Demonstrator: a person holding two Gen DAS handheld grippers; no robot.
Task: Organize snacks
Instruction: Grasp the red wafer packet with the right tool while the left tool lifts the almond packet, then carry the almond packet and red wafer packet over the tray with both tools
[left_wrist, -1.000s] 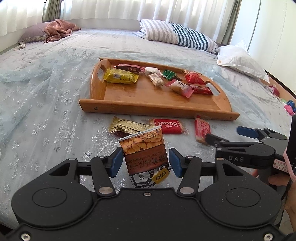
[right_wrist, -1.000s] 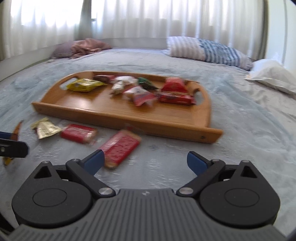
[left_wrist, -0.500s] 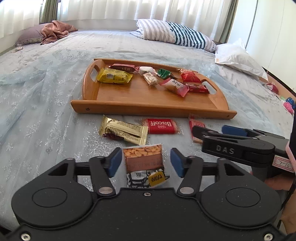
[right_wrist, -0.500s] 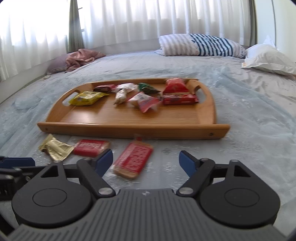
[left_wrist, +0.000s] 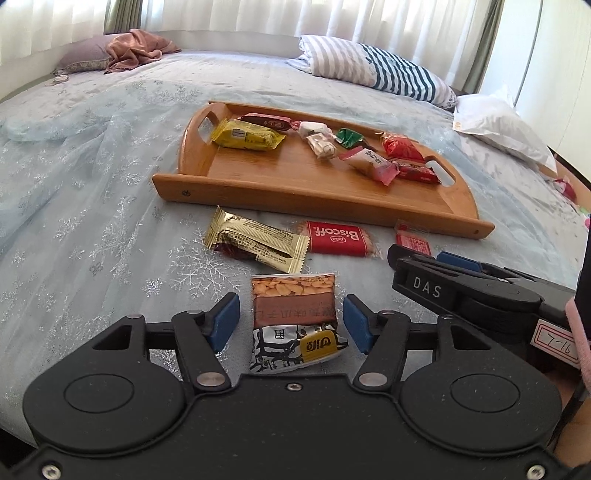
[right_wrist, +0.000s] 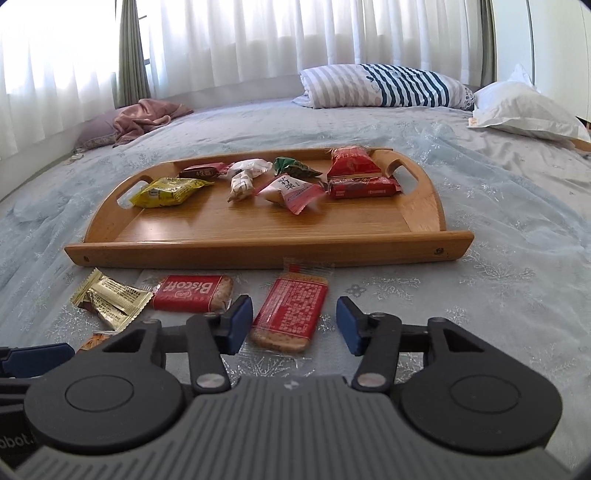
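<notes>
Two grippers, jaws apart: left gripper straddles a light, crinkly peanut packet; right gripper a flat, brittle biscuit before the tray. Pinch across mid-width.

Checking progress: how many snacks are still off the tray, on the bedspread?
4: peanut packet between the left gripper fingers, gold bar, Biscoff, red biscuit pack before the right gripper.

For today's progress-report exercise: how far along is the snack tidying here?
Done: eight snacks lie in the wooden tray. In hand: nothing gripped; the open left gripper straddles the peanut packet, the open right gripper straddles the red biscuit. Left: those, the Biscoff and gold wrapper, all on the bed.
</notes>
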